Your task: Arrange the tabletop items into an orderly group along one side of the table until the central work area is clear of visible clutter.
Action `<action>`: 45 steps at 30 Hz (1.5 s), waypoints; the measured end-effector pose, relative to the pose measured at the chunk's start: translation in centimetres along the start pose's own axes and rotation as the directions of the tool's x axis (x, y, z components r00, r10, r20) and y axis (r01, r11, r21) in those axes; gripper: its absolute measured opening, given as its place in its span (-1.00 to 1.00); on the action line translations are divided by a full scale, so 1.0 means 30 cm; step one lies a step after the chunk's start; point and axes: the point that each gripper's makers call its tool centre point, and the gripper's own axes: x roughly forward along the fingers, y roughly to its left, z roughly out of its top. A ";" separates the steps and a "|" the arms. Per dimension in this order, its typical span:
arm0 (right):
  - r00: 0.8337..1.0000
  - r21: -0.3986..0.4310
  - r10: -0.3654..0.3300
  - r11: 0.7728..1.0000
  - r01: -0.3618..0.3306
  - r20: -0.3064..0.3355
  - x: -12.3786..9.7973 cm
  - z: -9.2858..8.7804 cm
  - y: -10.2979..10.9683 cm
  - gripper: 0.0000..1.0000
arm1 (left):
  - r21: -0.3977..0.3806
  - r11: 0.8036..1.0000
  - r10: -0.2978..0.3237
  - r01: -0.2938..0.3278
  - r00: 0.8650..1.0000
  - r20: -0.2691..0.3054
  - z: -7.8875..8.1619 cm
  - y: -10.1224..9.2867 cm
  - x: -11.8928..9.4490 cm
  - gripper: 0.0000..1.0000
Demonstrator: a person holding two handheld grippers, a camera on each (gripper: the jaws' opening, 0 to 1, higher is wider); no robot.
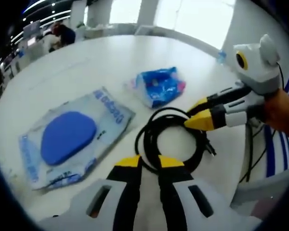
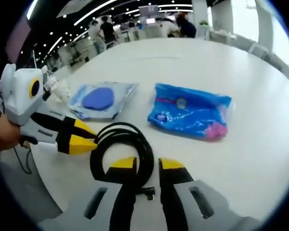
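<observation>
A coiled black cable [image 1: 145, 134] lies on the round white table [image 1: 86, 62], with a gripper at each side of it. My left gripper [image 1: 149, 162] has a strand of the coil between its narrow-set jaws. My right gripper [image 1: 198, 114] comes in from the right, its yellow tips pinched on the far side of the coil. In the right gripper view the cable [image 2: 135, 137] runs between my right gripper's [image 2: 147, 164] jaws, and my left gripper [image 2: 89, 138] meets it from the left. A blue packet [image 1: 159, 86] [image 2: 190, 110] and a clear pack with a blue oval pad [image 1: 70, 137] [image 2: 101, 98] lie beyond.
The table's edge [image 2: 62, 187] curves close by the left gripper. A hand [image 1: 284, 110] holds the right gripper, and a thin black wire [image 1: 250, 154] hangs off the table side. People and desks [image 2: 106, 31] stand far behind, past bare tabletop [image 2: 207, 62].
</observation>
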 end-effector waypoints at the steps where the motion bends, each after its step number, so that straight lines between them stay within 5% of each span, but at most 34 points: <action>1: 1.000 0.000 -0.001 1.000 0.001 0.001 0.000 0.000 -0.002 -0.61 | -0.004 1.000 0.002 -0.002 1.000 -0.002 -0.002 0.003 -0.002 -0.71; 26: 0.995 -0.060 -0.011 0.998 0.018 0.101 -0.067 0.085 0.039 0.16 | 0.022 1.000 -0.020 0.018 0.995 0.097 0.039 0.006 -0.077 0.12; 36: 0.987 -0.006 -0.062 0.998 0.063 0.150 -0.105 0.098 0.044 0.75 | 0.033 0.999 -0.031 0.026 0.988 0.152 0.052 -0.004 -0.123 0.36; 39: 0.982 0.016 -0.078 0.997 0.077 0.171 -0.114 0.098 0.046 0.96 | 0.027 0.999 -0.024 0.019 0.982 0.188 0.063 0.003 -0.141 0.58; 45: 0.979 0.020 -0.089 0.996 0.086 0.186 -0.140 0.095 0.074 0.99 | 0.015 1.000 -0.020 0.017 0.977 0.212 0.057 0.016 -0.183 0.72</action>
